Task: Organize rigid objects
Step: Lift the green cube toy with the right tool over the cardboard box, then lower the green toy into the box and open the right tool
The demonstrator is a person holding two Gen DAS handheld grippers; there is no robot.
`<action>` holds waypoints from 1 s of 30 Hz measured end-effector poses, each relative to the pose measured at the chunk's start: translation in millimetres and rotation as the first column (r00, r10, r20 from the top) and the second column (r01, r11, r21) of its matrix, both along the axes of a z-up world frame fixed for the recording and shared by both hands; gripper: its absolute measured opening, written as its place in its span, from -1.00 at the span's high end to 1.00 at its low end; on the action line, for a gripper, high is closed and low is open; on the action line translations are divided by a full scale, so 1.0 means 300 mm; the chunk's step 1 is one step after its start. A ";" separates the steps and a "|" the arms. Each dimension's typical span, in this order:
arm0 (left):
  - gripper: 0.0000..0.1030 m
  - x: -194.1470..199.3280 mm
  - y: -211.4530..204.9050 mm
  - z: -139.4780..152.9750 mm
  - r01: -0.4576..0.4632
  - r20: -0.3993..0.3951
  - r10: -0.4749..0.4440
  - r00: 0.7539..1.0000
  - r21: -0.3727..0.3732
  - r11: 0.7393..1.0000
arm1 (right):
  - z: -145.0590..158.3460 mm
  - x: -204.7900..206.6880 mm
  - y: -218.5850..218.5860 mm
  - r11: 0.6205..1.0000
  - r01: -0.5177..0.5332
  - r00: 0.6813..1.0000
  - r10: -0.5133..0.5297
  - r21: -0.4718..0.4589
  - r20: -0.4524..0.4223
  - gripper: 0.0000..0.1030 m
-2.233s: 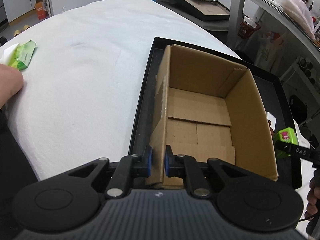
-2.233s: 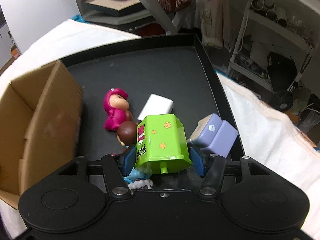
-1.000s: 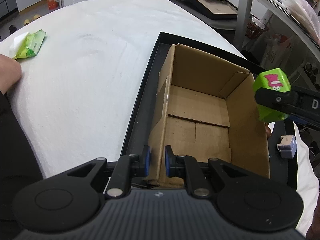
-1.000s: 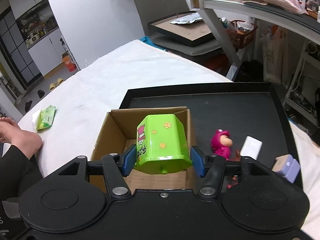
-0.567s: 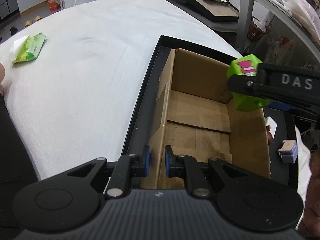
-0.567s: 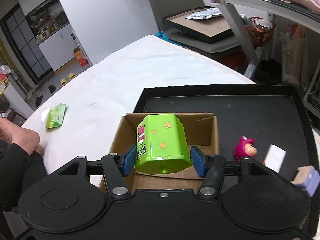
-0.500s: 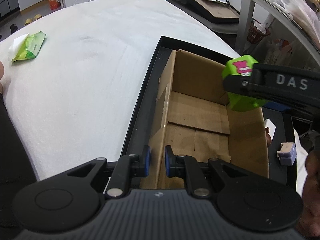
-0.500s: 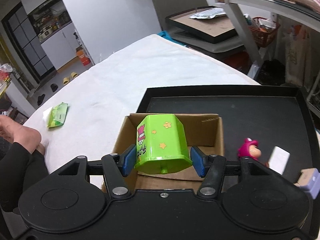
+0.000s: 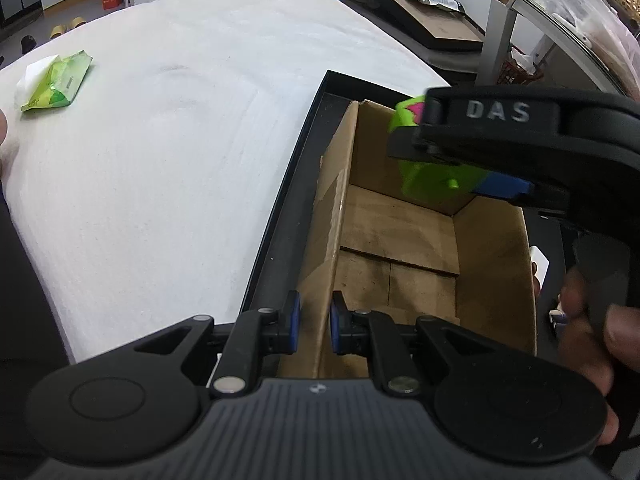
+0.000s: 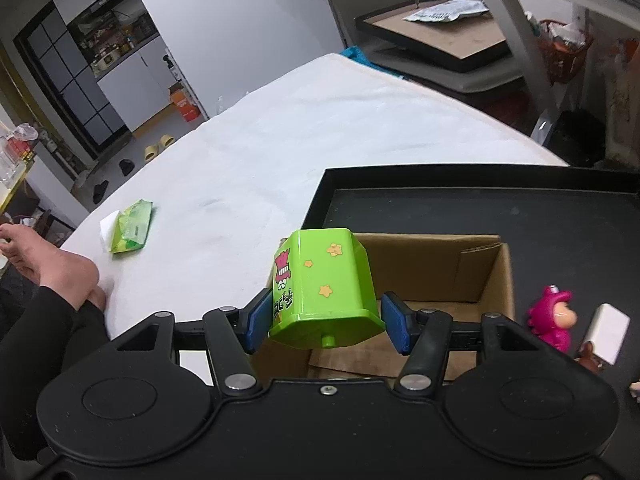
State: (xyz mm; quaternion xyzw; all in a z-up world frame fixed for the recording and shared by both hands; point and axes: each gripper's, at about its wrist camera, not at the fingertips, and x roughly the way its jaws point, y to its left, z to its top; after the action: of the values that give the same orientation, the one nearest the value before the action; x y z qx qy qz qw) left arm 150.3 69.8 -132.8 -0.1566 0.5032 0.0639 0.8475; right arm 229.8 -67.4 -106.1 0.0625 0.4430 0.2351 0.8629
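The green toy box (image 10: 326,276) is hanging above the open cardboard box (image 9: 400,240), over the far left corner of it, and the right tool (image 10: 326,322) is carrying it there. The blue pads of this tool are standing at the two sides of the toy's base; in the right wrist view a narrow gap is showing at each pad, so the hold is looking loose, or it is perhaps only the angle. The toy is a glossy hard plastic piece with flat faces, bright green, with small yellow stars, a pink cartoon face on one side, and a short peg under its base.

The step in hand is probably the placing of this toy inside the cardboard box. The next move is asking for lowering the toy until it is near the brown bottom, then opening the pads fully, so that it is not dropping from high.

The left tool (image 9: 312,322) is closed on the near left wall of the cardboard box, one pad at each side of the wall, and is steadying it. The cardboard box is sitting in a black tray (image 10: 520,208). To the right of the cardboard box, a pink figure (image 10: 554,316) and a white block (image 10: 608,332) are waiting on the tray. The tray is lying on a counter (image 9: 160,140) covered with white cloth.
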 end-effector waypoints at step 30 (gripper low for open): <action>0.71 0.014 -0.010 0.020 -0.010 -0.009 0.010 1.000 0.022 1.000 | -0.049 0.016 -0.069 0.999 0.034 0.997 -0.034 -0.004 -0.075 -0.32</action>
State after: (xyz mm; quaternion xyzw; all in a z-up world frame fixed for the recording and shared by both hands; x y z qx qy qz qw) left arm 154.5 66.8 -126.9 -0.1493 0.5057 0.0745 0.8464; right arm 234.7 -88.0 -120.7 0.0776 0.4745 0.2173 0.8495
